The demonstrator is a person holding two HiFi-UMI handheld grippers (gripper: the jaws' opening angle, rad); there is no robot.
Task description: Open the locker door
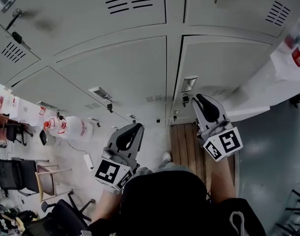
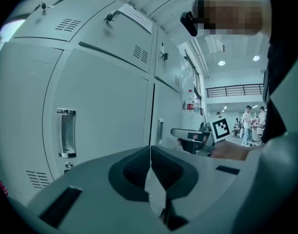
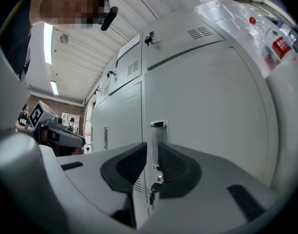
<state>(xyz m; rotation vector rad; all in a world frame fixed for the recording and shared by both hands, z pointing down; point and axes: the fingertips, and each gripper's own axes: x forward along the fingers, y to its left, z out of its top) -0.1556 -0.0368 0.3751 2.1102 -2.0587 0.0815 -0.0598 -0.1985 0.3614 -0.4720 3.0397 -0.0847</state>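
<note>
Right gripper view: right tongs (image 3: 151, 154), pressed together and empty, face the locker handle (image 3: 159, 132)
Spread them, hook the recess, pull straight; left tongs (image 2: 149, 156) together too

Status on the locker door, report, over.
Left gripper shut, empty. Right gripper shut, empty, short of the handle. Locker door closed. Path to handle clear.

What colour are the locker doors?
The locker doors are plain light grey, clearest in the head view.
</note>
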